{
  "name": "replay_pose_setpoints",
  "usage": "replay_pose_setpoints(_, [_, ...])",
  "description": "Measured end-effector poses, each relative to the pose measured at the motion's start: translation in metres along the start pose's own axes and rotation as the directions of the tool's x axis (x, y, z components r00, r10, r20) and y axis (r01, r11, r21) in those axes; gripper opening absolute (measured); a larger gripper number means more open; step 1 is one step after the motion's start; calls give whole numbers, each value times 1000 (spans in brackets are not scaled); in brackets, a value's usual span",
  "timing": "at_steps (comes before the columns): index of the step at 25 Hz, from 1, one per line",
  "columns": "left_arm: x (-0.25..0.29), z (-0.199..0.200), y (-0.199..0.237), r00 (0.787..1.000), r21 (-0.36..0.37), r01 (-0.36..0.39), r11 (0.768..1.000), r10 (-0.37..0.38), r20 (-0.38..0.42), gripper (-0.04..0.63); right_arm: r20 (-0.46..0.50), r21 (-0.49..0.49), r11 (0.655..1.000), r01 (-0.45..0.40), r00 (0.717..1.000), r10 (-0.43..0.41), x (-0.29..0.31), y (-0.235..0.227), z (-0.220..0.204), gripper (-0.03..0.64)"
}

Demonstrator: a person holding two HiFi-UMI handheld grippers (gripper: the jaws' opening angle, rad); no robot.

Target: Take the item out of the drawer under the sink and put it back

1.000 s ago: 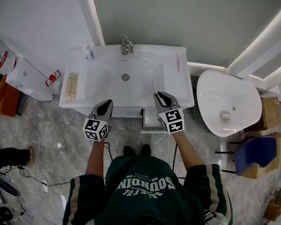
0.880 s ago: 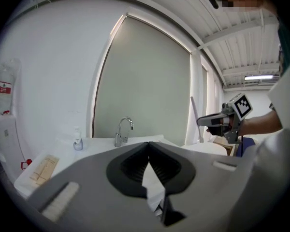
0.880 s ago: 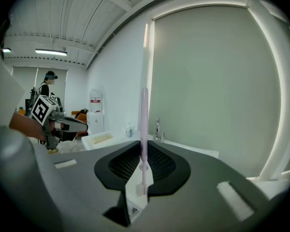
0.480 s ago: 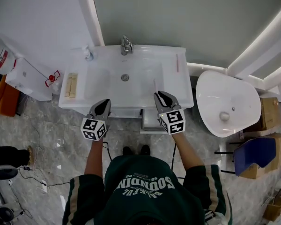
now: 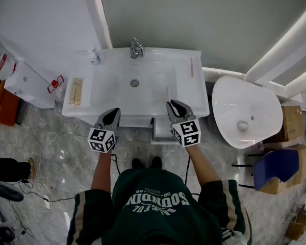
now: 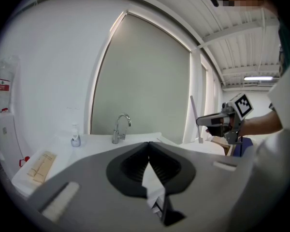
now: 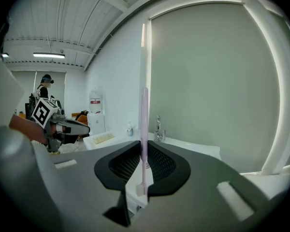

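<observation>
I stand at a white sink counter [image 5: 102, 98] with a faucet [image 5: 136, 48]. My right gripper [image 5: 173, 106] is shut on a thin pale-pink toothbrush [image 5: 168, 93], which stands upright between the jaws [image 7: 144, 115] with its bristle end down. Below the right gripper the drawer [image 5: 162, 132] under the sink stands pulled out. My left gripper [image 5: 113, 114] hovers at the counter's front edge, jaws shut with nothing between them [image 6: 148, 145]. The left gripper view shows the right gripper [image 6: 221, 122] with the toothbrush [image 6: 195, 120] sticking up. The left gripper [image 7: 63, 127] shows in the right gripper view.
On the counter lie a second pink toothbrush [image 5: 192, 67], a soap bottle [image 5: 94, 58] and a beige packet [image 5: 75, 91]. A white oval basin [image 5: 245, 111] stands to the right, with cardboard boxes [image 5: 295, 122] and a blue seat [image 5: 278, 168] beyond. Cables [image 5: 38, 198] run over the floor at left.
</observation>
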State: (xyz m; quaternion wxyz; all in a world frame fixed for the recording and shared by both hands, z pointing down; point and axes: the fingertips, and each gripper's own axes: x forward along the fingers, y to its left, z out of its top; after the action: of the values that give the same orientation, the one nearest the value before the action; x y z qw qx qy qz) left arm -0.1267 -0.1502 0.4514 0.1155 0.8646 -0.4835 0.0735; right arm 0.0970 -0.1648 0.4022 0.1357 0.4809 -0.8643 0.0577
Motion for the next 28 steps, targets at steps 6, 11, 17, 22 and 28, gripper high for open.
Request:
replay_pose_setpoints(6, [2, -5, -8, 1000, 4, 13, 1000, -13, -15, 51, -15, 12, 1000, 0, 1000, 0, 0, 0, -7, 51])
replay_pose_setpoints(11, [0, -17, -12, 999, -10, 17, 1000, -18, -41, 51, -47, 28, 1000, -3, 999, 5, -2, 2, -24, 51])
replay_pose_setpoints(17, [0, -42, -15, 996, -38, 20, 999, -24, -86, 51, -114, 55, 998, -12, 993, 19, -2, 7, -59, 51])
replay_pose_setpoints(22, [1, -74, -26, 989, -77, 30, 997, -41, -140, 51, -177, 84, 996, -23, 983, 38, -7, 14, -95, 51])
replay_pose_setpoints(28, [4, -105, -42, 979, -108, 47, 993, -68, -192, 51, -264, 85, 996, -37, 963, 59, -16, 18, -143, 51])
